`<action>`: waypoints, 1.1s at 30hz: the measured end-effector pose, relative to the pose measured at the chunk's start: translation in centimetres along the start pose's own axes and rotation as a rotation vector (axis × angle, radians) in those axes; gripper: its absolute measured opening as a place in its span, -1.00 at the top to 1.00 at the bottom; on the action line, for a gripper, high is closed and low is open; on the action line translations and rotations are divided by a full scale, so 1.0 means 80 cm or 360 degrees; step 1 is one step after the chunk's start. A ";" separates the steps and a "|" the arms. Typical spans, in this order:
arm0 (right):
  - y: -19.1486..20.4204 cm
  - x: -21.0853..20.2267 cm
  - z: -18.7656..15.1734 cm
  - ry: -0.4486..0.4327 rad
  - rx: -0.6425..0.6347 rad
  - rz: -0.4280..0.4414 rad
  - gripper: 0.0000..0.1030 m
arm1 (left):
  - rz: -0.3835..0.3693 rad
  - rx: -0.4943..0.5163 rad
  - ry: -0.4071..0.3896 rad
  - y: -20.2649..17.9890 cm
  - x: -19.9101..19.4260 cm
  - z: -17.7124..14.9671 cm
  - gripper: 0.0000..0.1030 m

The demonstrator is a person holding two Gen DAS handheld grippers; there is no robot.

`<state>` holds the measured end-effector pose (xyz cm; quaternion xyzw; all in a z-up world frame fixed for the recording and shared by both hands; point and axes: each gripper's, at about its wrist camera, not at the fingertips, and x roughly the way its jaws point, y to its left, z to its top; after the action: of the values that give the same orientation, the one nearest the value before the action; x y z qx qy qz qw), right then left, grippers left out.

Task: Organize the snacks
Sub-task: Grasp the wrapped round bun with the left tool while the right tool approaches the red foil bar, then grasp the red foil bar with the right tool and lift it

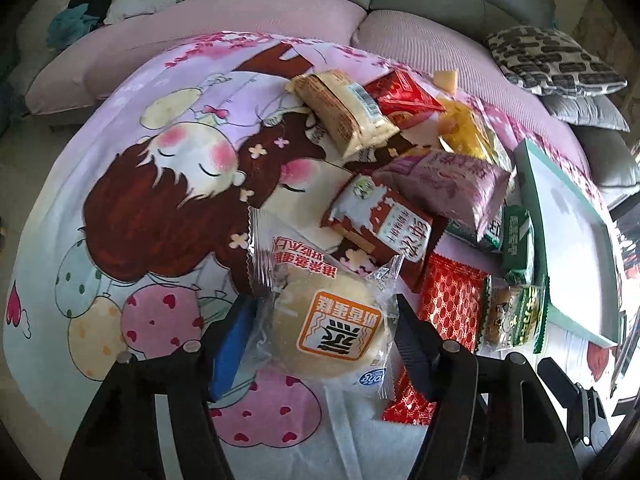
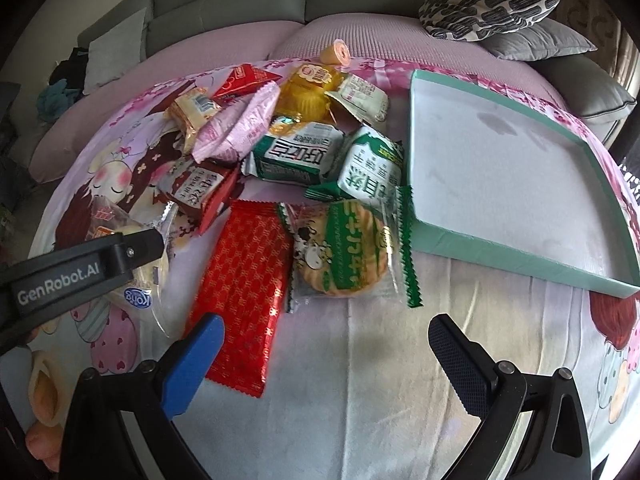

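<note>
Two grippers in view, one snack being worked. Left gripper [image 1: 322, 314] straddles the round cake packet [image 1: 332, 322] at the near edge of the snack pile, on the cartoon cloth [image 1: 132, 184]. The jaws are about half-way in, blue pad on one side and black pad on the other, both right at the crinkled film. Can't tell if they're actually squeezing the cake yet; the packet looks to be lying flat on the cloth.

Right gripper [image 2: 326, 344] is spread wide and holds nothing. It hangs over bare cloth, just beside the red foil packet [image 2: 244, 280] and near the green cookie packet [image 2: 344, 252].

The green tray [image 2: 480, 252] sits on the right side of the cloth, nothing in it. It's the likely drop spot, so the sorting looks barely started.

Handling guess for the cake packet:
- Light, soft and spongy, so it squashes easily.
- Clear film is slick and loose, with air inside.
- Grabbing only the film ends risks it sliding or swinging.
- Best hold is across the widest part of the cake, pads on opposite sides, gentle pressure, just enough to dent it slightly.
- The crimped end seals are a fallback, though they're floppy.

One corner of the packet lies over the brown-and-white packet [image 1: 376, 224] behind it, and the red foil packet touches its right side. Lift straight up so the neighbours don't drag along.
</note>
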<state>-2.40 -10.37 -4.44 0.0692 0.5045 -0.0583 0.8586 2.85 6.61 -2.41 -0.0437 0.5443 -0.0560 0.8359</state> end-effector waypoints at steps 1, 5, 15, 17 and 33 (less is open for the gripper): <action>0.002 0.000 0.001 0.0000 -0.0002 0.0002 -1.00 | 0.0004 -0.0008 -0.0009 0.003 -0.002 -0.002 -0.35; 0.009 0.004 0.005 0.0035 -0.0004 -0.0001 -1.00 | 0.0032 -0.0048 -0.0029 0.015 -0.007 0.000 -0.35; 0.043 0.024 0.011 0.0159 0.0032 0.0027 -0.78 | 0.0112 -0.0125 -0.0041 0.046 -0.004 0.013 -0.35; 0.054 0.028 0.012 0.0182 0.0016 0.0024 -0.68 | 0.0123 -0.0138 -0.0041 0.051 -0.003 0.014 -0.35; 0.103 0.048 0.031 0.0246 -0.0024 -0.0058 -0.24 | 0.0106 -0.0180 -0.0034 0.067 -0.002 0.018 -0.36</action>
<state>3.03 -2.82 -6.13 0.0579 0.5708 -0.0648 0.8165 4.34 11.93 -2.43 -0.0734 0.5389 0.0033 0.8391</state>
